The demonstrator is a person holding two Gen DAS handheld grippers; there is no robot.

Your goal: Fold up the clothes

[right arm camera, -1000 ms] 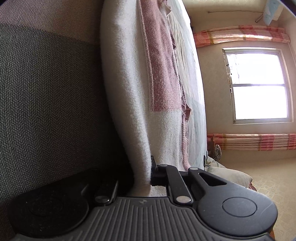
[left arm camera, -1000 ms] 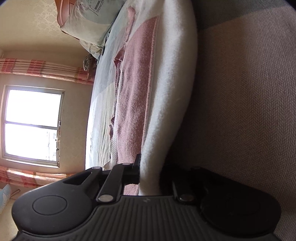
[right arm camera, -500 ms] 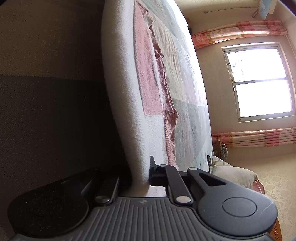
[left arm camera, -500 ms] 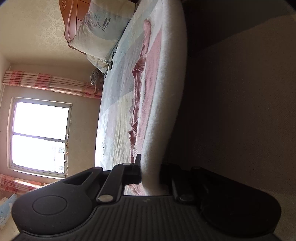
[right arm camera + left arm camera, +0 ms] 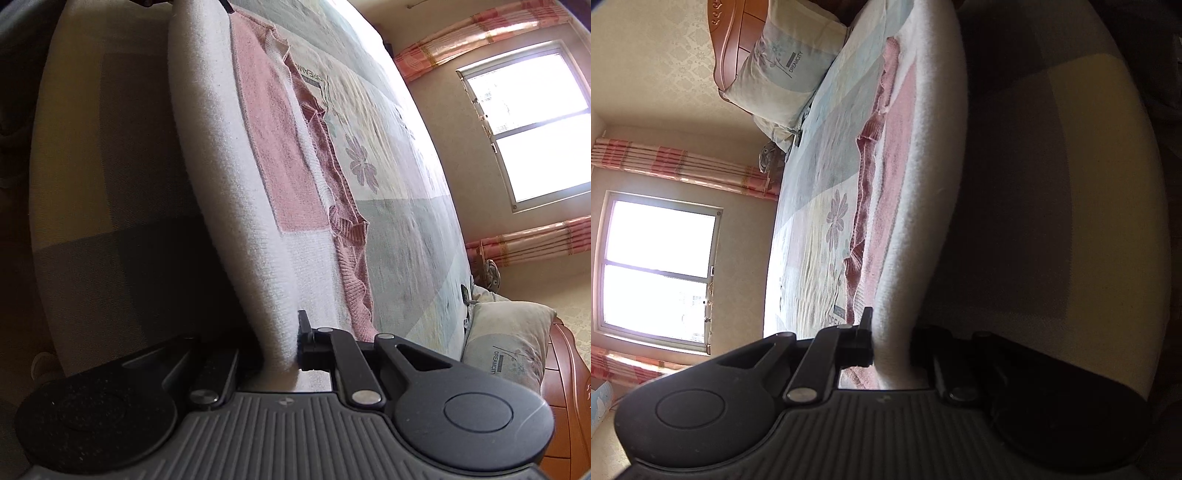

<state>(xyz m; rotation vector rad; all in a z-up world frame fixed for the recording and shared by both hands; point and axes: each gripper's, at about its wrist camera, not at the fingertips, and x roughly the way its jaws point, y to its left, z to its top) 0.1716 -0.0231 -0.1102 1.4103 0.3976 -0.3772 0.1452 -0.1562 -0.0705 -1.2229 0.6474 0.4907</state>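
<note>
Left wrist view: I see my left gripper (image 5: pixel 890 347) clamped on the white-and-pink sweater (image 5: pixel 923 184).
Sweater, left view: a folded edge runs ahead from between the fingers, over the floral bedspread (image 5: pixel 820 206).
Beyond fingers: pillow (image 5: pixel 783 70), window (image 5: pixel 657 266).
Right wrist view: my right gripper (image 5: pixel 284 350) pinches the same sweater (image 5: pixel 236 158).
Sweater, right view: lifted edge stretches ahead; pink part lies on the bedspread (image 5: pixel 399 192).

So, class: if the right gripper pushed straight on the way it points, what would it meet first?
The white-and-pink sweater already clamped in its jaws; its fabric fills the line ahead. Beyond it probably lies the bed, though depth is unclear.
</note>
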